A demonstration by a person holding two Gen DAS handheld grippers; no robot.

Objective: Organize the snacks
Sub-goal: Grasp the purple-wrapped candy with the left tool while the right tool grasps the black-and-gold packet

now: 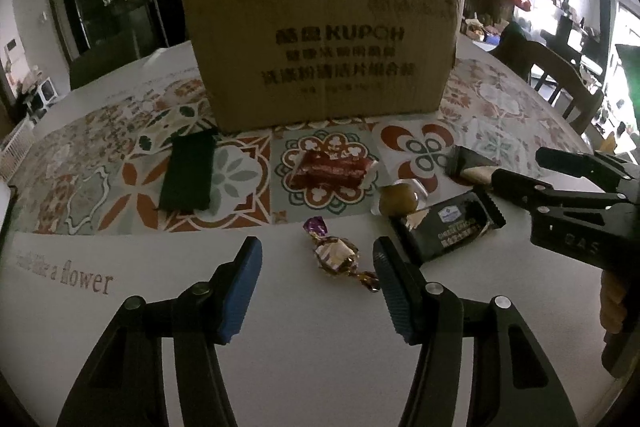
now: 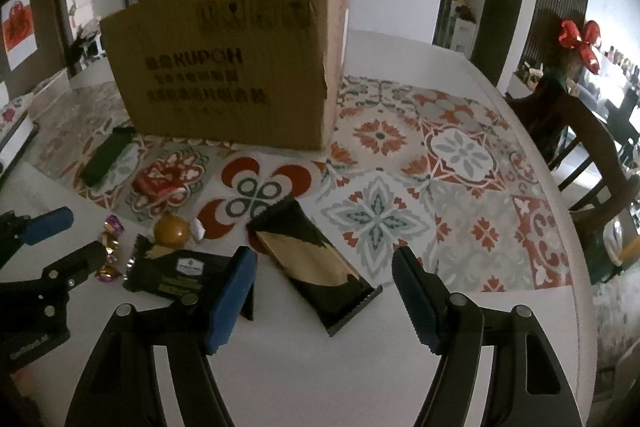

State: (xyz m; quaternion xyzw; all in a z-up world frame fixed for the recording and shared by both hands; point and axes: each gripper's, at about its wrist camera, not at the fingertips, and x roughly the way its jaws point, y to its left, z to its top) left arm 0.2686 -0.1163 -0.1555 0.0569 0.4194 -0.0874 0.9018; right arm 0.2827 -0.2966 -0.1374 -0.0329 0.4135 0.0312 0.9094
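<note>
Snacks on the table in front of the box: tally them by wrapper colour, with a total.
Black and gold packets: 2, the cracker packet and the black-and-gold packet
Dark green packet: 1
Red packet: 1
Purple-and-gold twist-wrapped candy: 1
Round golden-brown snack in clear wrap: 1
Total: 6, all lying outside the cardboard box

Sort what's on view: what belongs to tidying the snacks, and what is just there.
Job: box, twist candy, black cracker pack, gold-black pack, red pack, green pack, round sweet.

Just there: tablecloth, chair, red bow.
</note>
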